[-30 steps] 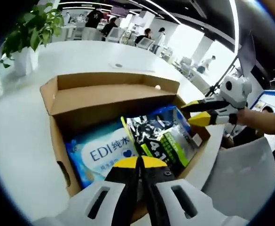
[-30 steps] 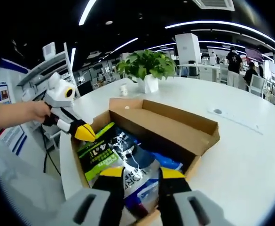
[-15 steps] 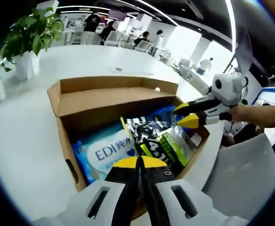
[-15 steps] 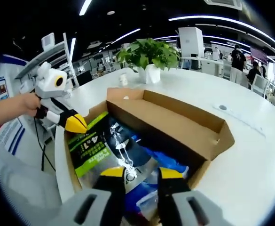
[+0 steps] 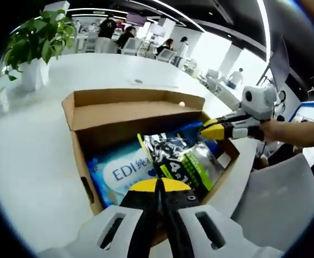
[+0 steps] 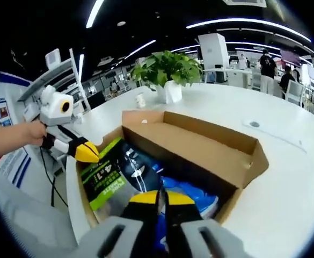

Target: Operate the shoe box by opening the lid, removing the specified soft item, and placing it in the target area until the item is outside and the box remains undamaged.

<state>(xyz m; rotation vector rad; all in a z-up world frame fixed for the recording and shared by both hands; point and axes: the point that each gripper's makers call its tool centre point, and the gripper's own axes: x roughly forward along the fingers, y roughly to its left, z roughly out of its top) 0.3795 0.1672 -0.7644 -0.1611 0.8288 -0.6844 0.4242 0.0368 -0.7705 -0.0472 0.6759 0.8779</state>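
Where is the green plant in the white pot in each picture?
Left gripper view: the potted plant sits at the upper left, on the white table beyond the open cardboard box.
Right gripper view: the potted plant sits at the top centre, behind the box's far flap.
Shared landmark: the green-and-black packet, and.

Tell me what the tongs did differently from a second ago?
The right tongs went from open to closed, their tips down at the dark bag in the cardboard box; whether they pinch it I cannot tell. The left tongs stayed shut near the box's front edge. The blue wipes pack and open lid kept their places.
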